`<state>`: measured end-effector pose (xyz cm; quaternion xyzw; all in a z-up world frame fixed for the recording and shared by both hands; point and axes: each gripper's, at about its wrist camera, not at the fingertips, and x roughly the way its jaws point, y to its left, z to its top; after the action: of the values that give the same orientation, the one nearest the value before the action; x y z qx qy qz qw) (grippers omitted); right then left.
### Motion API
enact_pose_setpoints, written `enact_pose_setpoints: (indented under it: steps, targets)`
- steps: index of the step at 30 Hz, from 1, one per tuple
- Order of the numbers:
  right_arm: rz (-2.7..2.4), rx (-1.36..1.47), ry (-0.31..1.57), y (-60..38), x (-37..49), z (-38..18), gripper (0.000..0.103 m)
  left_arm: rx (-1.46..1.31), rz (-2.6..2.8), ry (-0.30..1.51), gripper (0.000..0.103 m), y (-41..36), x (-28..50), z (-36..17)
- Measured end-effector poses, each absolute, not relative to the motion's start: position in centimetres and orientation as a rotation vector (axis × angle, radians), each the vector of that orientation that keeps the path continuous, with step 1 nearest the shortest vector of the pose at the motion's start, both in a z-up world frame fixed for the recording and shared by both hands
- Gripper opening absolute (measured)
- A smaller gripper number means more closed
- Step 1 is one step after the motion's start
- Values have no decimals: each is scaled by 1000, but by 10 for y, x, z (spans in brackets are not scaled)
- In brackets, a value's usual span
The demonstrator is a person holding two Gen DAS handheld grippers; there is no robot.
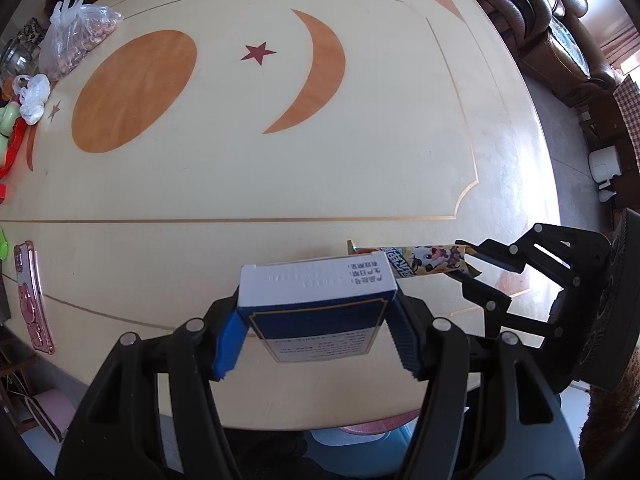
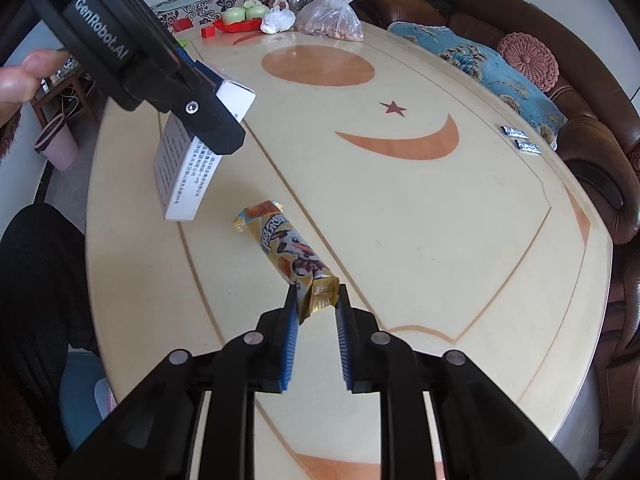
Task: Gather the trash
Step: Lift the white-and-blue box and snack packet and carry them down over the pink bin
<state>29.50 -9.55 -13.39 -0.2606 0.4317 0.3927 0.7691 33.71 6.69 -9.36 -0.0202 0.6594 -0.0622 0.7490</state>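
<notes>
A blue and white cardboard box (image 1: 316,288) is clamped between the blue pads of my left gripper (image 1: 316,312), which points straight down over the cream table (image 1: 240,184). From the right wrist the same box (image 2: 182,176) hangs above the table in the left gripper (image 2: 216,96), with a hand behind it. A long yellow snack wrapper (image 2: 288,244) with a cartoon print has its crimped near end pinched in my right gripper (image 2: 317,294). In the left wrist view the wrapper (image 1: 424,262) stretches left from the right gripper (image 1: 470,264), partly hidden behind the box.
Two small wrapped candies (image 2: 520,138) lie at the table's far edge by a brown sofa (image 2: 592,140). A plastic bag of nuts (image 2: 336,20), a small white bag (image 2: 276,20) and a red tray sit at the far end. A pink-cased phone (image 1: 32,292) lies at left. A pink bin (image 2: 60,148) stands on the floor.
</notes>
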Motion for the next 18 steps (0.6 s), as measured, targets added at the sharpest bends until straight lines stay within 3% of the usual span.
enact_pose_setpoints:
  steps: [18]
  targets:
    - [695,-543,904,-135,195,-52,18,21,-185,1372,61,57,262,-51]
